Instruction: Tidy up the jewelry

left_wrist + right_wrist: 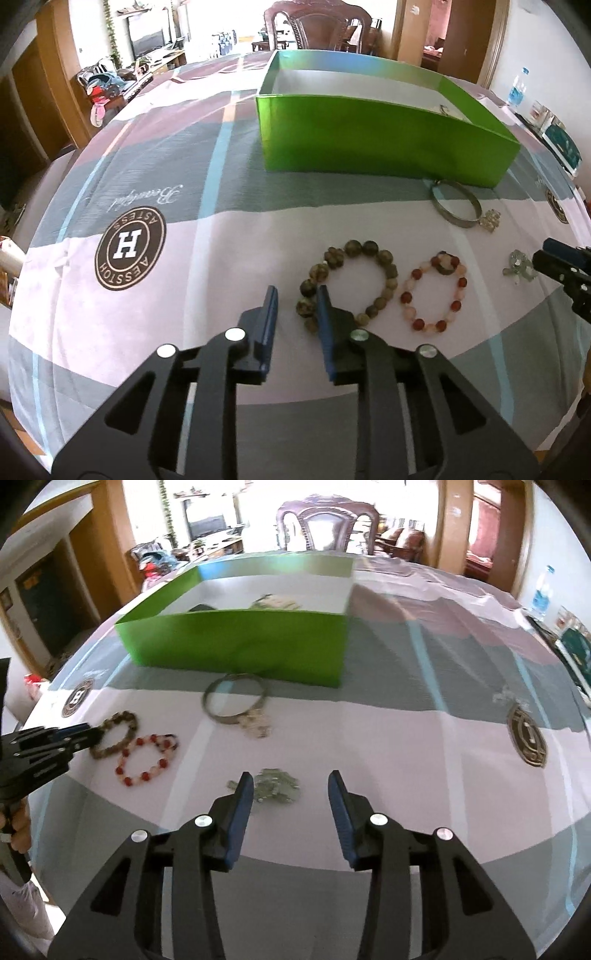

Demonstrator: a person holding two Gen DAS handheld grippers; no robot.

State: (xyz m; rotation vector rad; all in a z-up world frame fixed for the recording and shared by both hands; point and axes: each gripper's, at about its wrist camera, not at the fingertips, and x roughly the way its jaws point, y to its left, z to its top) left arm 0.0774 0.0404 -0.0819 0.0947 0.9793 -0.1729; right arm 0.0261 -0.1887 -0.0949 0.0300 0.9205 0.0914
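Jewelry lay near the green box [369, 147]: left gripper [297, 295], jaws narrowly apart and empty, flanked 1 rigid bead of the brown bracelet [351, 280] (likely slippery, loose-strung).

The near strip of cloth-covered table [424, 746] lies bare on both sides. Toward the middle, a brown bead bracelet [351, 280], a red bead bracelet [436, 295], a pale green trinket [277, 786] and a metal bangle [236, 701] are scattered, with narrow bare gaps between them. Behind them the green box [369, 147] walls off the far centre; its top is open. The cloth to the right of the box and to its left is free.
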